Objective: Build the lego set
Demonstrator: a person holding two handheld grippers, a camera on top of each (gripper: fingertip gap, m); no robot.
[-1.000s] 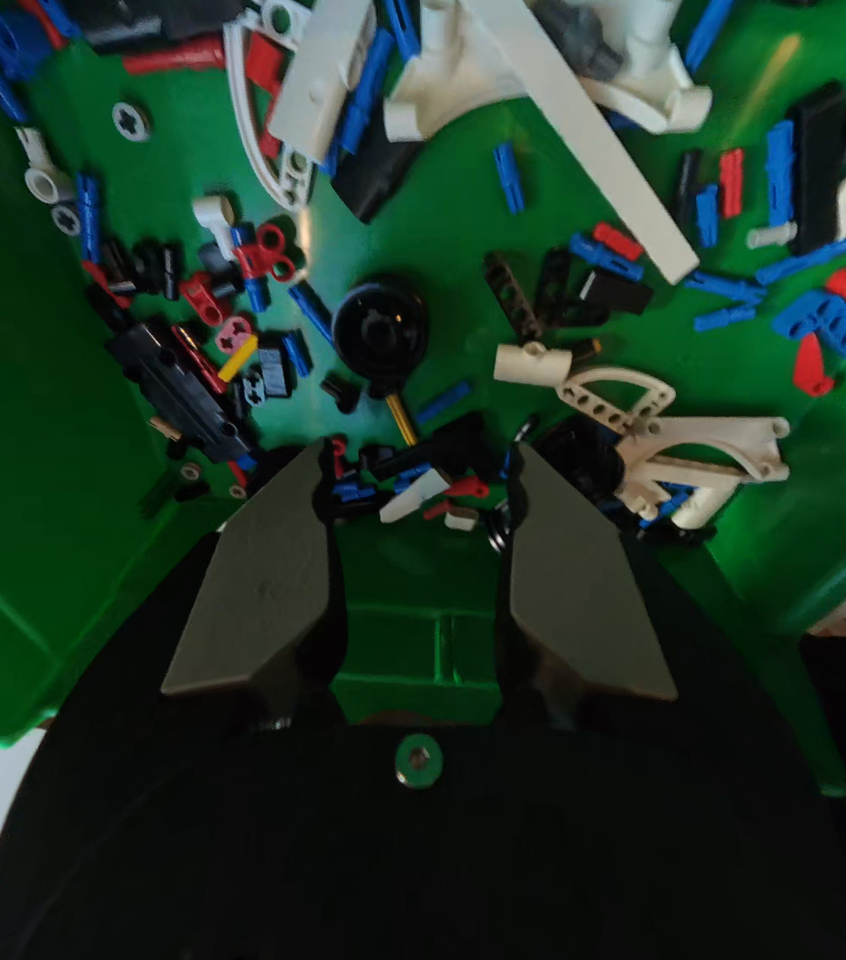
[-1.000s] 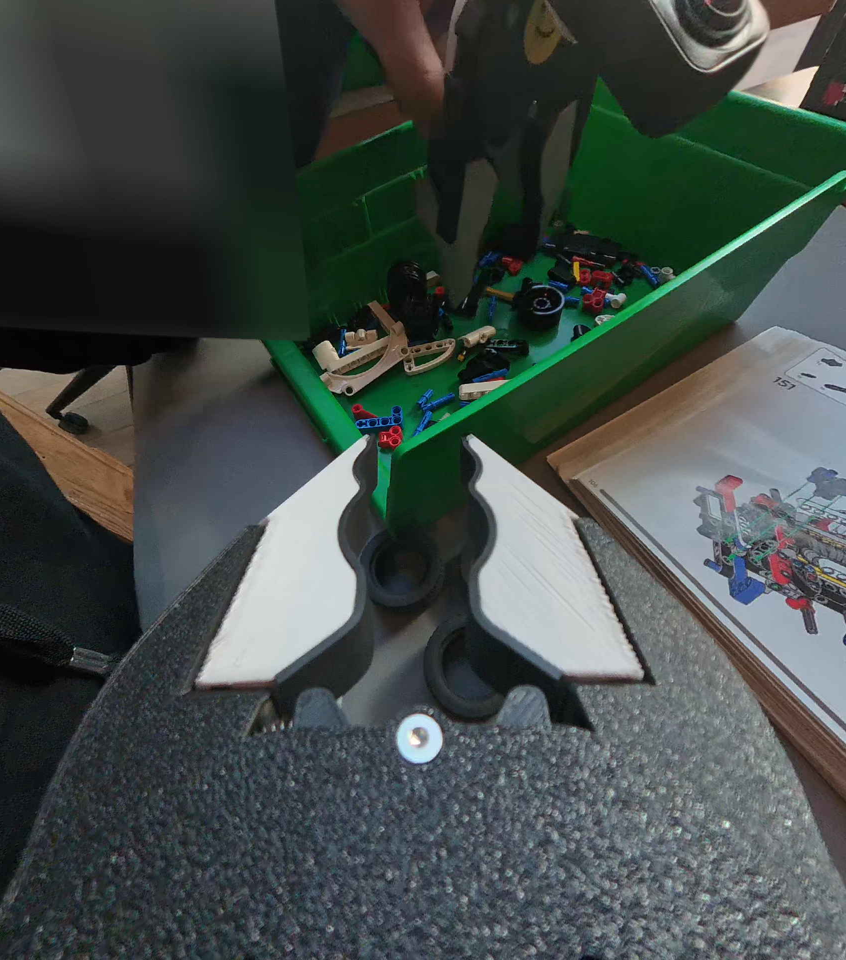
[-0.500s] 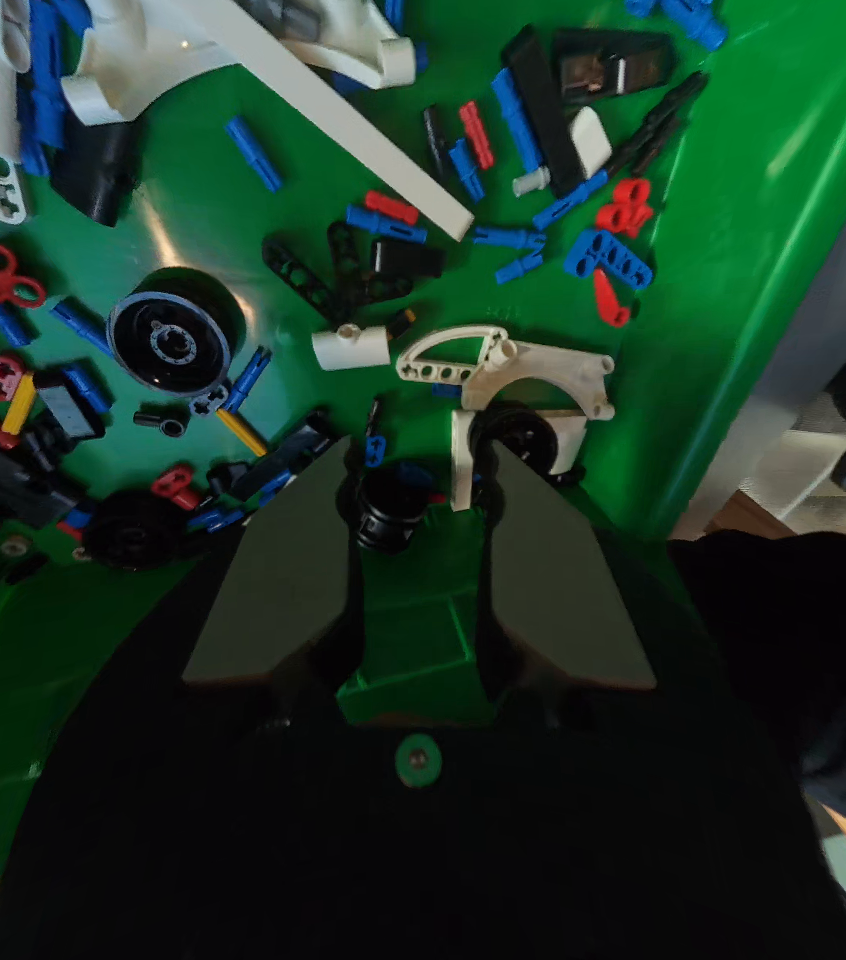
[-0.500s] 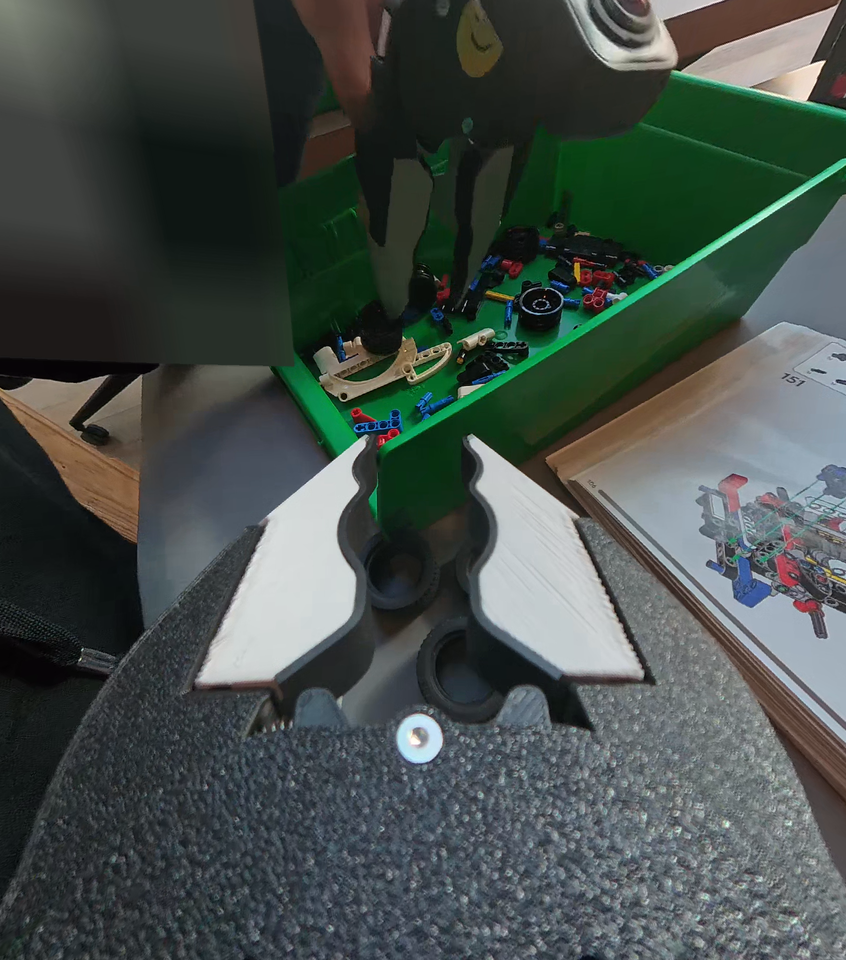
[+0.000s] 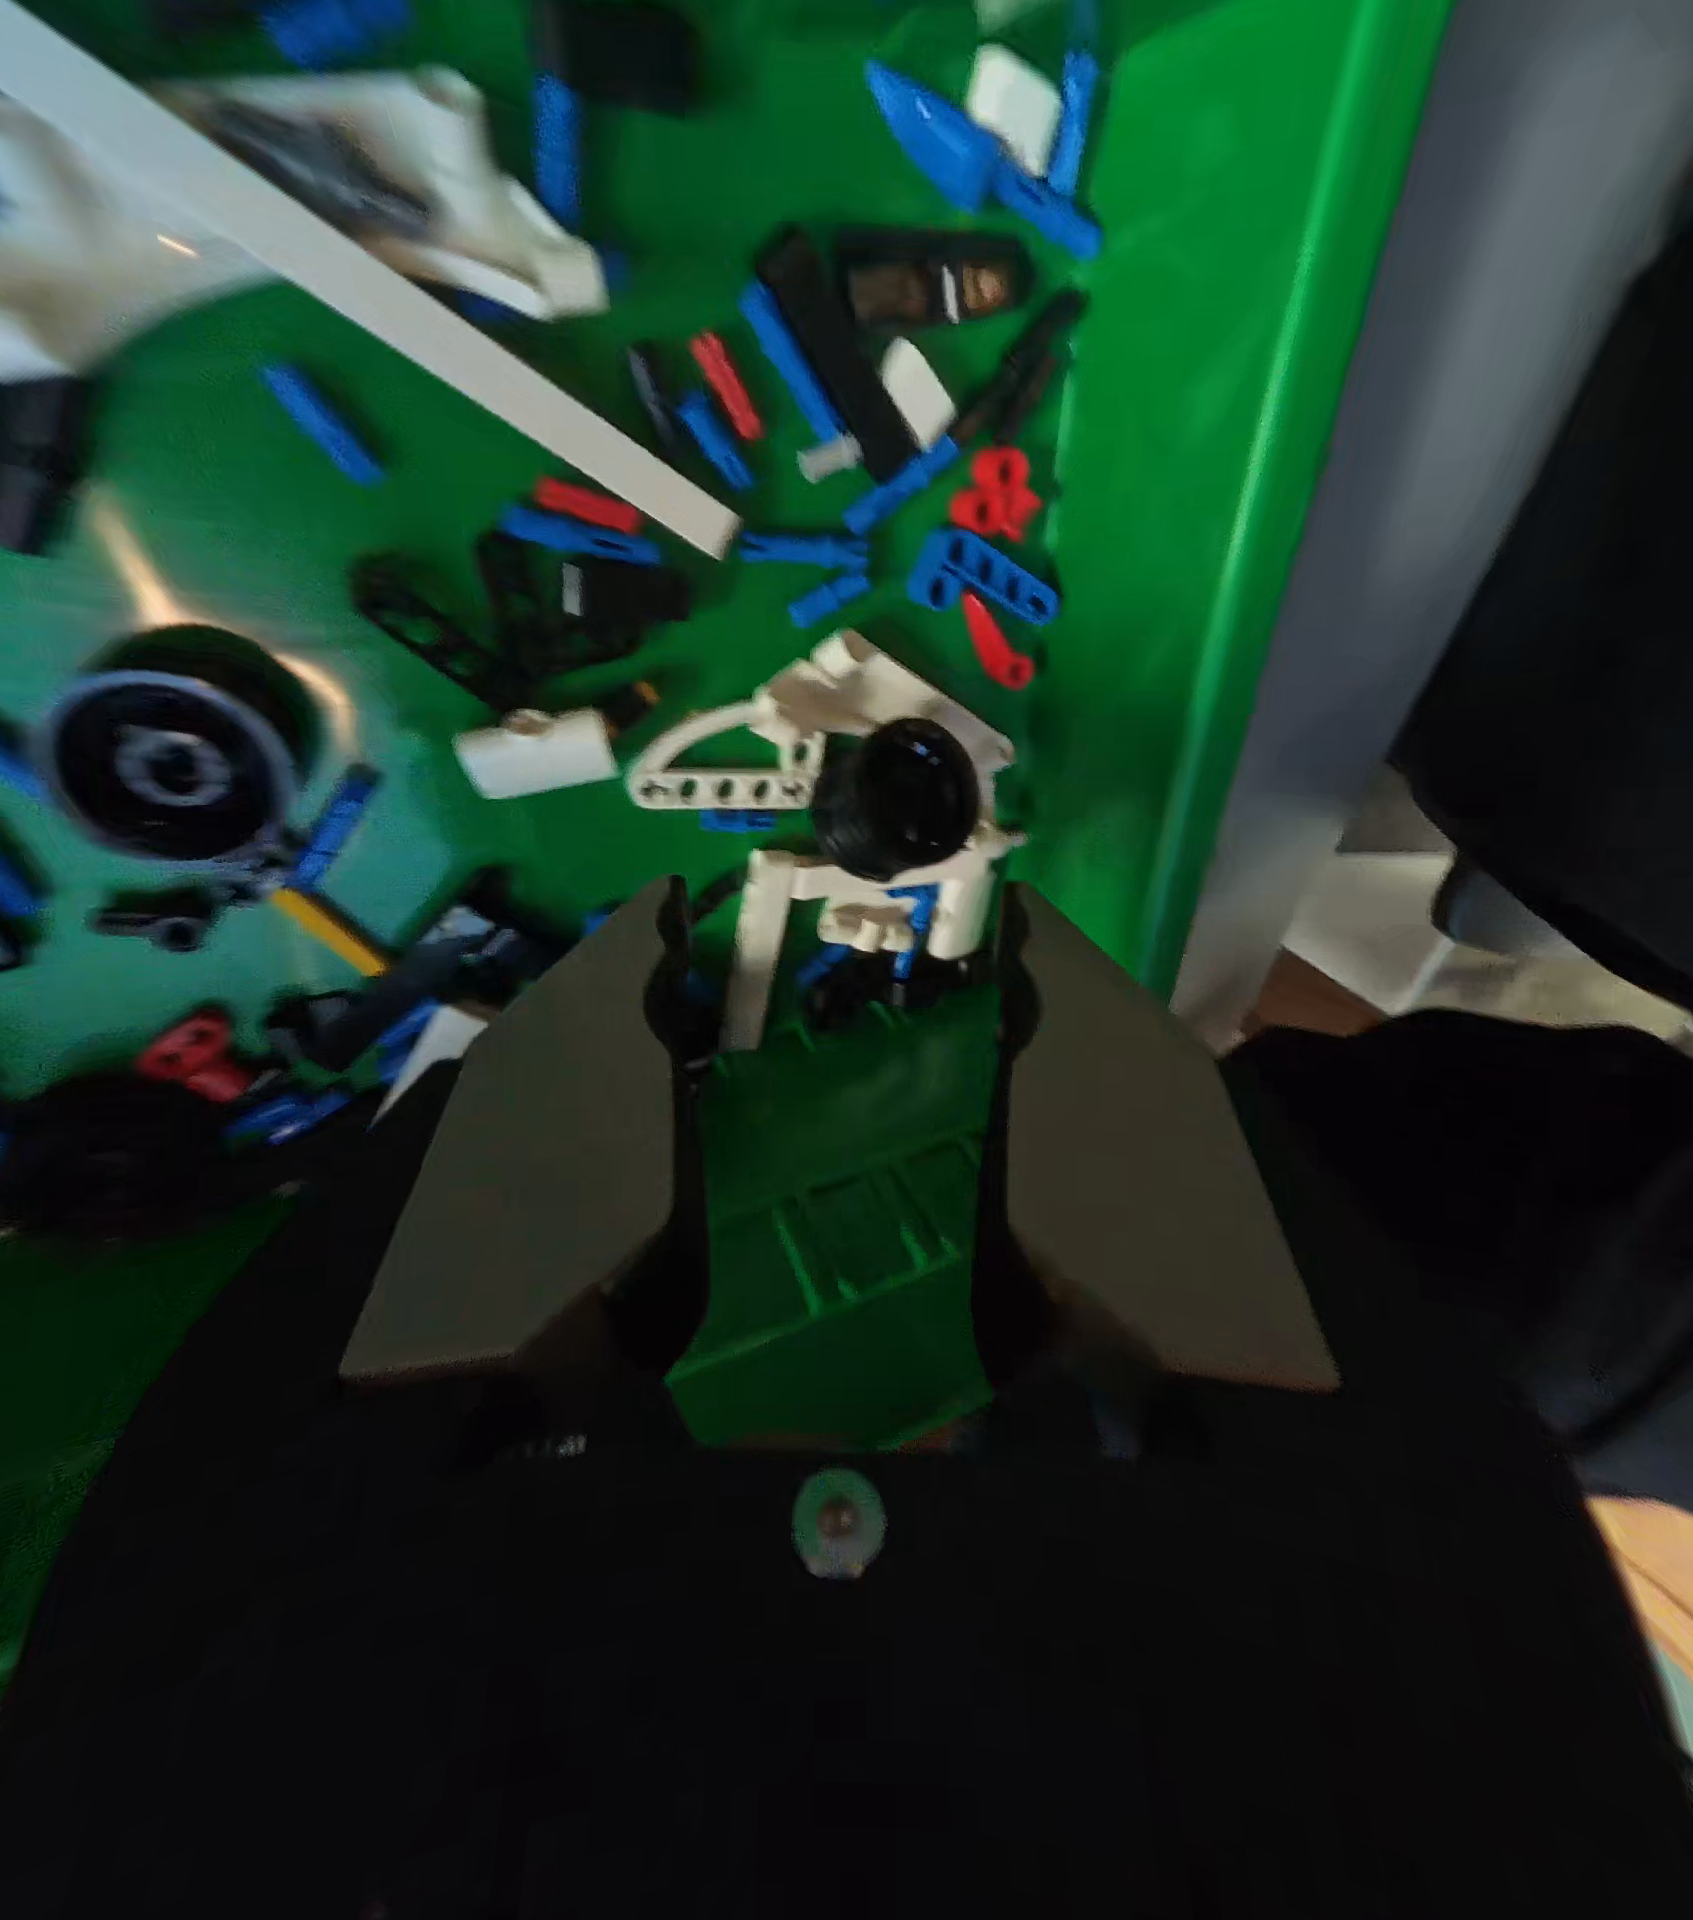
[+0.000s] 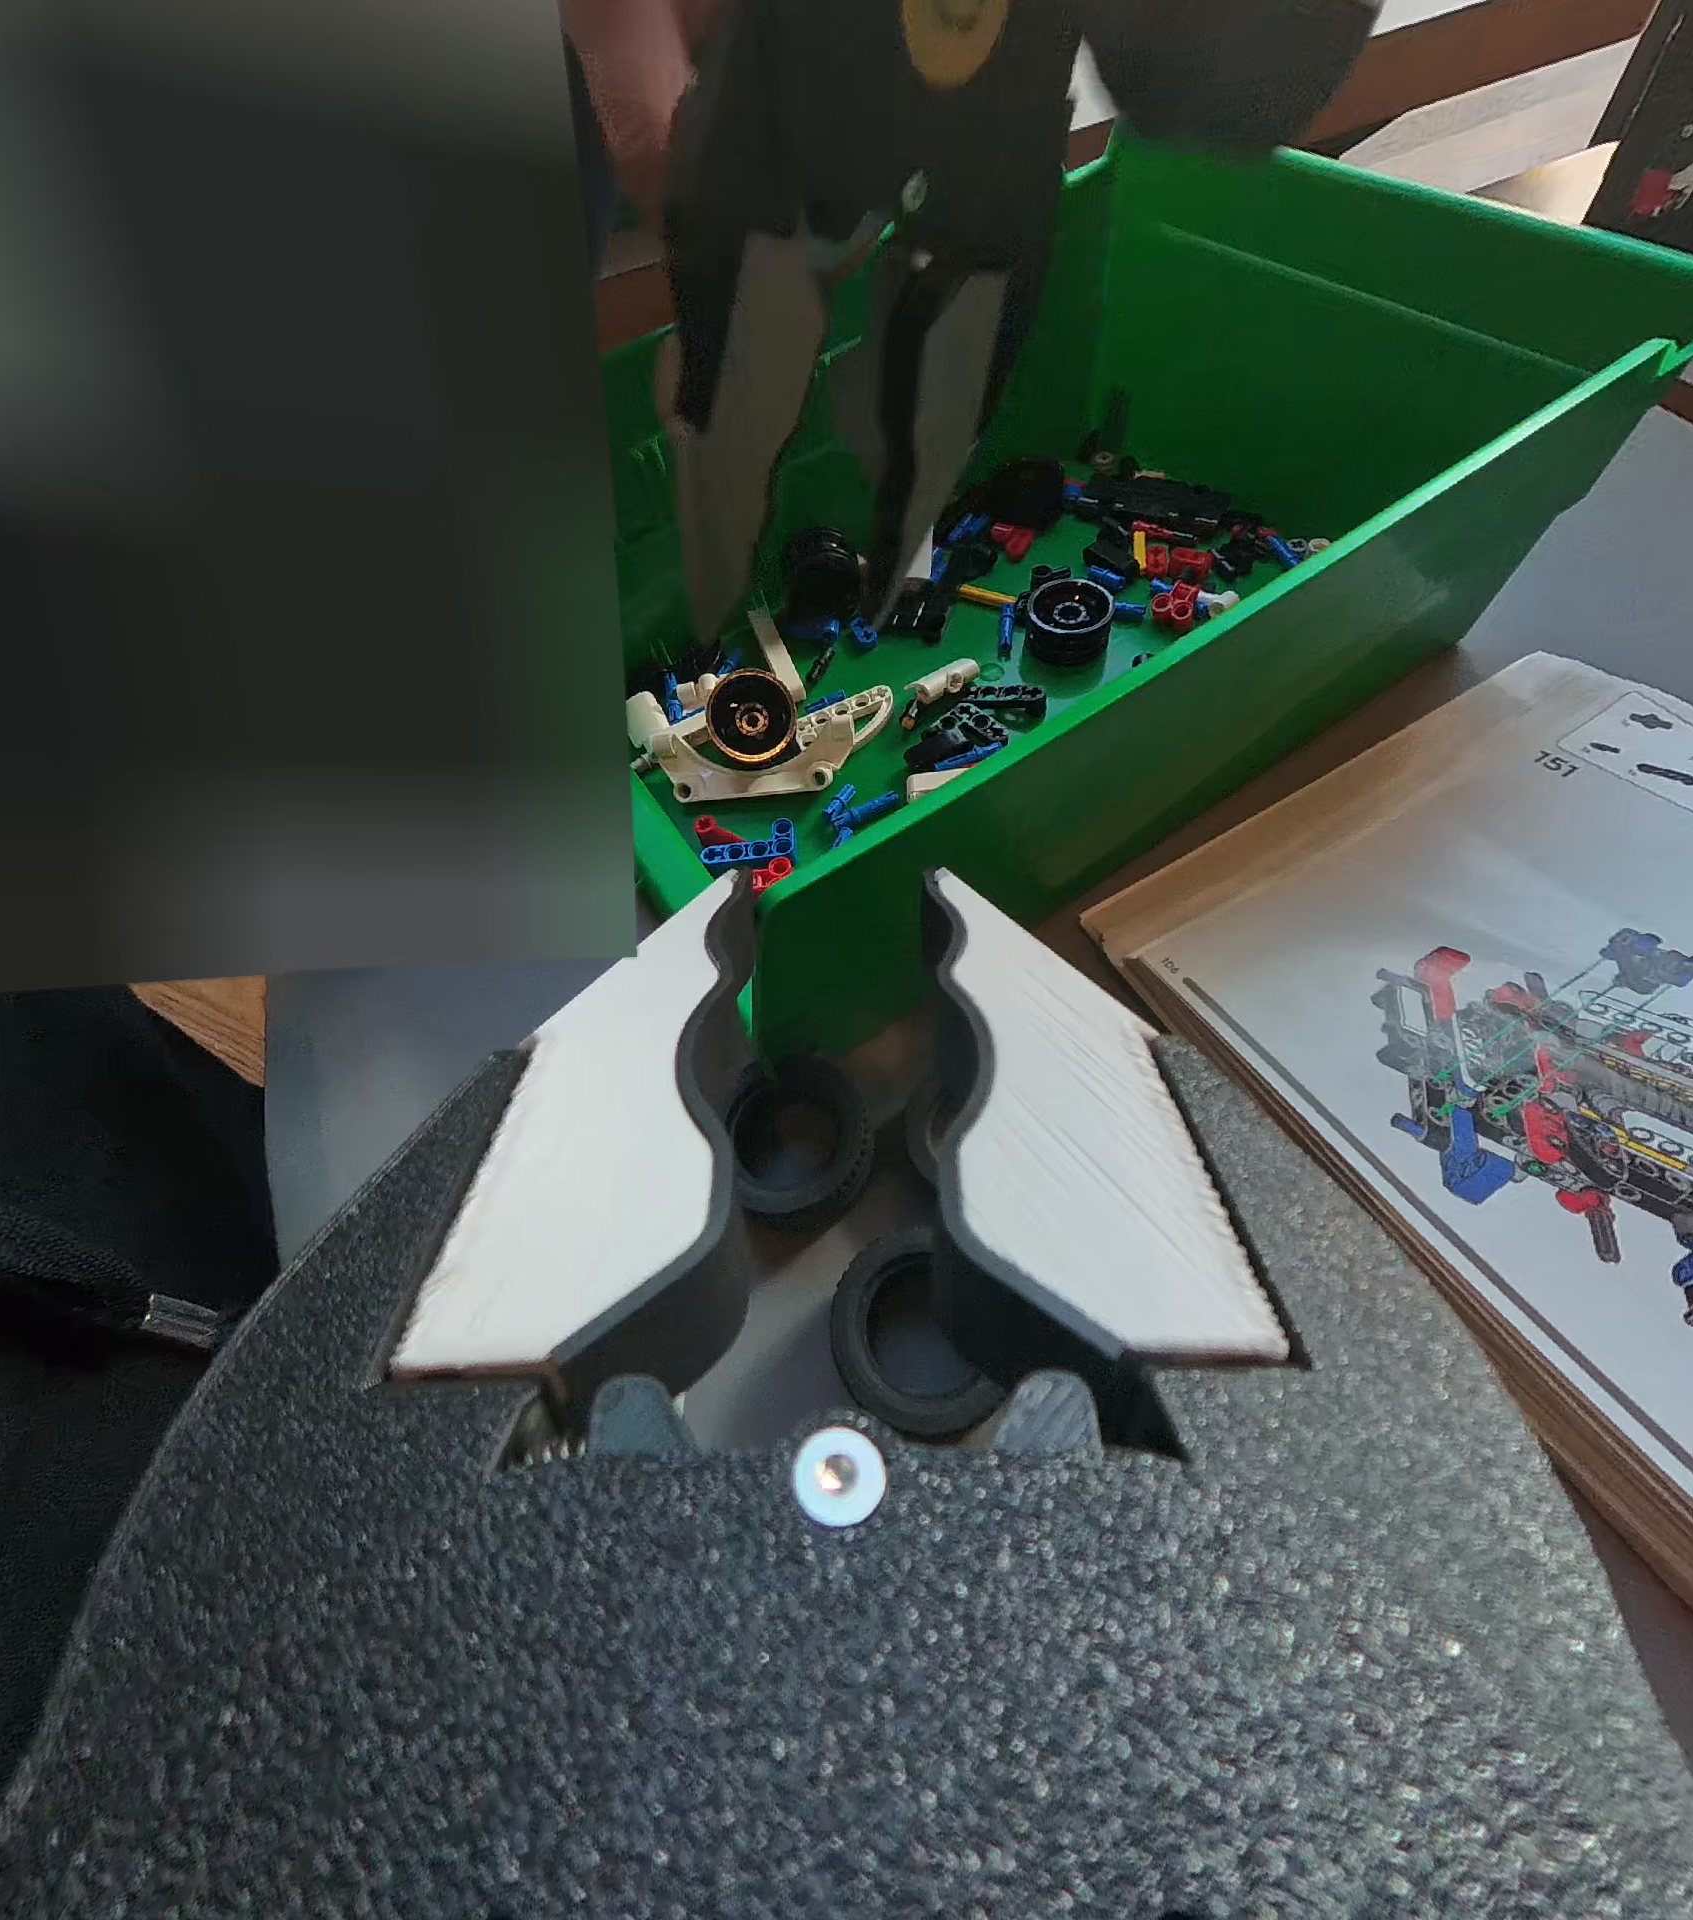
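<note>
Both grippers stood empty, jaws apart.
Left gripper [image 5: 837, 935] hung over the green bin [image 5: 1226, 520], a black wheel hub [image 5: 899, 795] at 12 o'clock, probably loose; right gripper [image 6: 837, 904] straddled tyres [image 6: 800, 1148].

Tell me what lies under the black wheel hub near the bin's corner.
The black wheel hub rests on a white curved frame piece, with blue pins nearby. What lies directly beneath the hub is hidden.

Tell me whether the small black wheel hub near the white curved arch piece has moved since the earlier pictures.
Yes. The small black wheel hub now rests on the white curved arch piece, nearer the green plastic bin's end wall; earlier it sat between the left gripper's fingertips.
</note>
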